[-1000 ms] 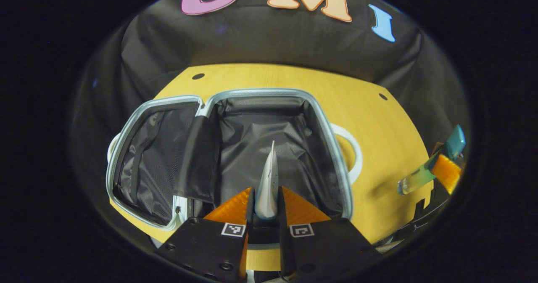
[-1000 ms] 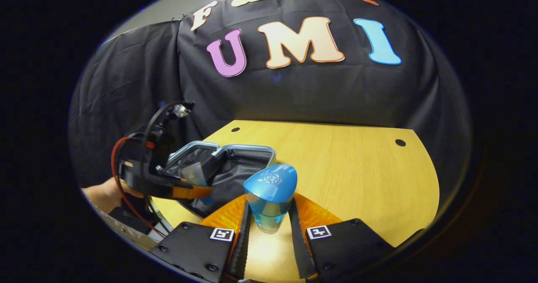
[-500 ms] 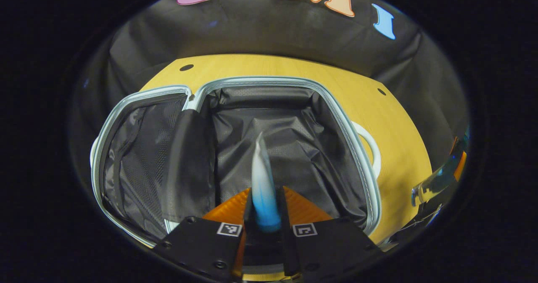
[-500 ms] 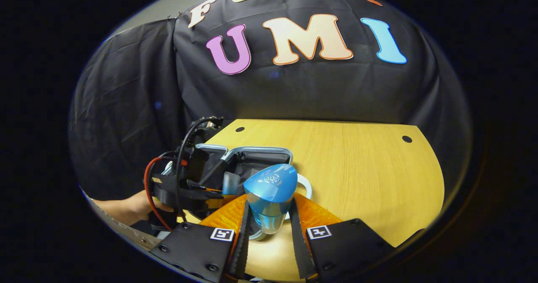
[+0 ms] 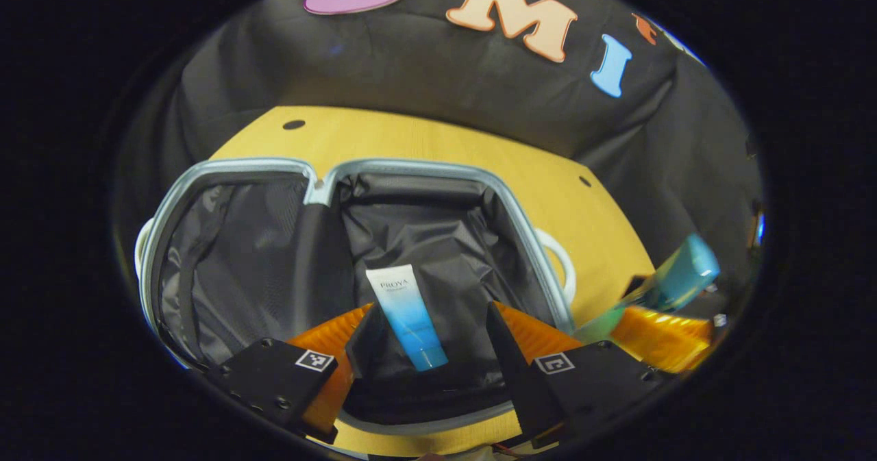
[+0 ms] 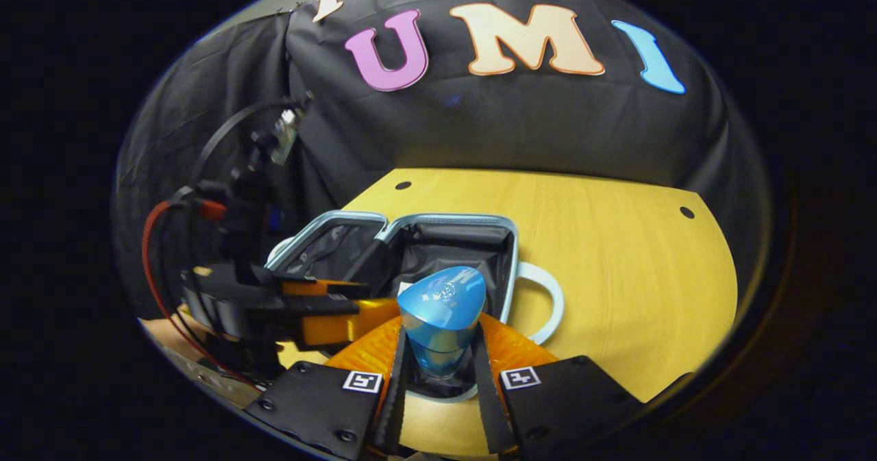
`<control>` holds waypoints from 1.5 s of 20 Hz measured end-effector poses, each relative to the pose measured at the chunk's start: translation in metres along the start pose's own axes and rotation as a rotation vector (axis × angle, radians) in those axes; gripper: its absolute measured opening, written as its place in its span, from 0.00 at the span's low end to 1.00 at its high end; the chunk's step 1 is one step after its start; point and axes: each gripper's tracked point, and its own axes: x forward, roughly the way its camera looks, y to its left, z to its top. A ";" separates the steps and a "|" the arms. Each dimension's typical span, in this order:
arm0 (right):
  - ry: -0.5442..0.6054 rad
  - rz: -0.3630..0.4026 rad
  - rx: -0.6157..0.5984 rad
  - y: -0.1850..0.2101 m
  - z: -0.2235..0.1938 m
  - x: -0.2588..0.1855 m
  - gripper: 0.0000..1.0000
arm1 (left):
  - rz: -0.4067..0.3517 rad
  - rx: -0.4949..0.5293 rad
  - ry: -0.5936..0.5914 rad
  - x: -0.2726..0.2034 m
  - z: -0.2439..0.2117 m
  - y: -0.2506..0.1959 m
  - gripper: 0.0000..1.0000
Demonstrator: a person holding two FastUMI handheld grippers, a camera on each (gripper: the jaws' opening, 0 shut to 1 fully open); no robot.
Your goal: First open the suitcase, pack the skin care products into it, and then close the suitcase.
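suitcase [image 5: 322, 187] lies open, tube [image 5: 408, 317] inside it. my left gripper [image 5: 428, 341] has its fingers wide. my right gripper [image 6: 438, 372] clamps the bottle [image 6: 440, 320] above the suitcase; closing remains.

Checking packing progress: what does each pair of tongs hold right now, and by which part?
Right tongs grip the blue-capped bottle by its body below the cap. Left tongs are open; the tube lies in the suitcase.

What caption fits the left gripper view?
Open left gripper above skincare tube lying inside open suitcase.
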 end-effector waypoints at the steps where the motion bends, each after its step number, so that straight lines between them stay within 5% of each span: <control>1: 0.019 -0.003 -0.014 0.003 -0.006 0.007 0.48 | 0.004 0.000 -0.025 -0.008 0.007 0.005 0.90; 10: 0.124 -0.067 -0.042 0.012 -0.035 0.061 0.48 | 0.116 -0.053 -0.156 -0.070 0.033 0.083 0.90; 17: 0.071 -0.128 0.005 0.009 -0.009 0.082 0.51 | 0.241 -0.125 -0.172 -0.103 0.033 0.169 0.90; 20: 0.049 -0.121 -0.013 0.011 -0.002 0.080 0.95 | 0.308 -0.158 -0.199 -0.119 0.044 0.215 0.90; 21: 0.044 -0.124 -0.030 0.011 0.000 0.078 1.00 | 0.335 -0.168 -0.211 -0.124 0.050 0.232 0.90; 30: -0.035 -0.161 -0.001 0.005 0.032 0.046 0.99 | 0.512 -0.222 -0.170 -0.123 0.044 0.352 0.90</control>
